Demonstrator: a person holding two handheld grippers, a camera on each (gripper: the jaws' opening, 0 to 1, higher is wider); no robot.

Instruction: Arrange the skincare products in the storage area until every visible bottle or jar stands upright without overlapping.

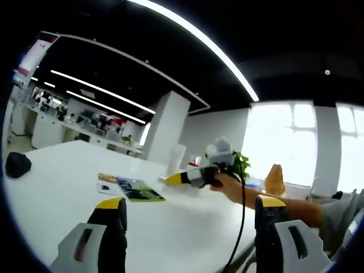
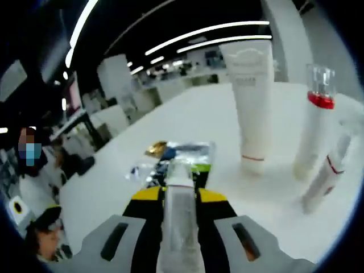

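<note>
While the left gripper (image 1: 185,227) hung over the white table (image 1: 62,182), its jaws stood apart on nothing, and the right gripper (image 1: 170,180) showed beyond, by some sachets (image 1: 133,190). Over in the right gripper view, the right gripper (image 2: 181,196) was clamped on a clear bottle (image 2: 177,219); probably light and slippery, so grab mid-body. Nearby stood a tall white tube (image 2: 250,96) and a red-collared bottle (image 2: 315,122), with another bottle (image 2: 327,173) leaning. Labels were too blurry to read.

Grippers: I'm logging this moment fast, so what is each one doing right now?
Left gripper: open, jaws apart, nothing between them, above the white table.
Right gripper: shut on a clear bottle.
</note>
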